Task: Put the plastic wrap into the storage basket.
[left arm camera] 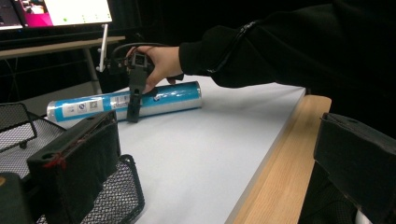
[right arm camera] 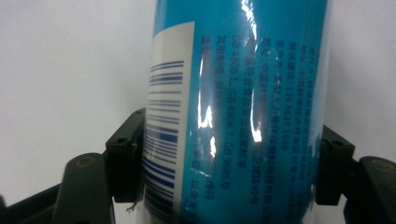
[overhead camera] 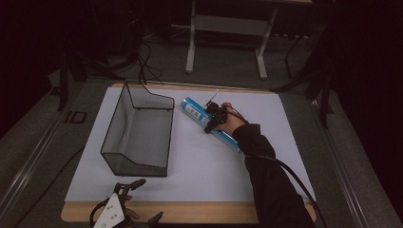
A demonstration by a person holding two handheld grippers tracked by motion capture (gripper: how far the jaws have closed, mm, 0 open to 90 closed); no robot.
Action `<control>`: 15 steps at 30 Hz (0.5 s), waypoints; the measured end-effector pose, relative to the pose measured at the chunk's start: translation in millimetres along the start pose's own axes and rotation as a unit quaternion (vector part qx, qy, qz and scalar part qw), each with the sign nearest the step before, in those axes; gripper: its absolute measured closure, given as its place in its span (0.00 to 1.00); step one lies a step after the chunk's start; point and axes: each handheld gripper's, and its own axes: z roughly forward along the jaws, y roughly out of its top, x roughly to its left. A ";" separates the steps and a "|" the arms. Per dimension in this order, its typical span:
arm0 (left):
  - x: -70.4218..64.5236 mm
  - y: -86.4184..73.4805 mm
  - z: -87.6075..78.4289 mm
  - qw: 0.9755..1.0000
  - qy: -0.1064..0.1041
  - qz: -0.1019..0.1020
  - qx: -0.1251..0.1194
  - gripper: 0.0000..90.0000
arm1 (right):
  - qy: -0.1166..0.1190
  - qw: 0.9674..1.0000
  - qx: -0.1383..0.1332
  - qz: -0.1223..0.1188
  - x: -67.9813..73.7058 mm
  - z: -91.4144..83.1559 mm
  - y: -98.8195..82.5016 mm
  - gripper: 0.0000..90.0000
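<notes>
A long blue tube (overhead camera: 192, 109) with a white barcode label lies slantwise on the white mat (overhead camera: 199, 161), right of centre. My right gripper (overhead camera: 212, 121) reaches down over its middle and is shut on it. In the right gripper view both pads (right arm camera: 122, 158) press the sides of the blue tube (right arm camera: 243, 93). The left gripper view shows the same tube (left arm camera: 163, 98) with the right gripper (left arm camera: 134, 105) and hand on it. My left gripper (overhead camera: 146, 201) rests at the table's near left edge, open, with nothing between its jaws (left arm camera: 210, 154).
A black wire-mesh basket (overhead camera: 142, 165) stands on the mat's left half, its near corner (left arm camera: 123, 196) close to my left gripper. A wooden table edge (left arm camera: 280, 177) runs along the front. White desk legs (overhead camera: 191, 42) and cables stand beyond the table.
</notes>
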 end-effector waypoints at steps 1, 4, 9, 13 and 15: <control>-0.1 -0.1 0.5 1.000 0.000 0.001 0.001 0.01 | -0.002 1.000 0.001 0.007 0.4 -0.3 0.4 0.34; 0.2 -0.1 0.8 1.000 0.000 0.001 0.002 0.01 | -0.004 1.000 0.001 0.015 0.8 -0.8 0.3 0.35; 0.4 -0.1 1.0 1.000 0.001 0.001 0.002 0.01 | 0.004 1.000 0.005 0.025 2.0 -4.1 1.3 0.35; 0.5 -0.2 1.3 1.000 0.002 0.004 0.006 0.01 | 0.002 0.999 -0.020 0.030 2.2 -19.8 2.1 0.35; 0.4 -0.2 1.4 1.000 0.002 0.005 0.005 0.01 | 0.005 0.998 -0.040 0.044 -0.7 -28.1 1.9 0.35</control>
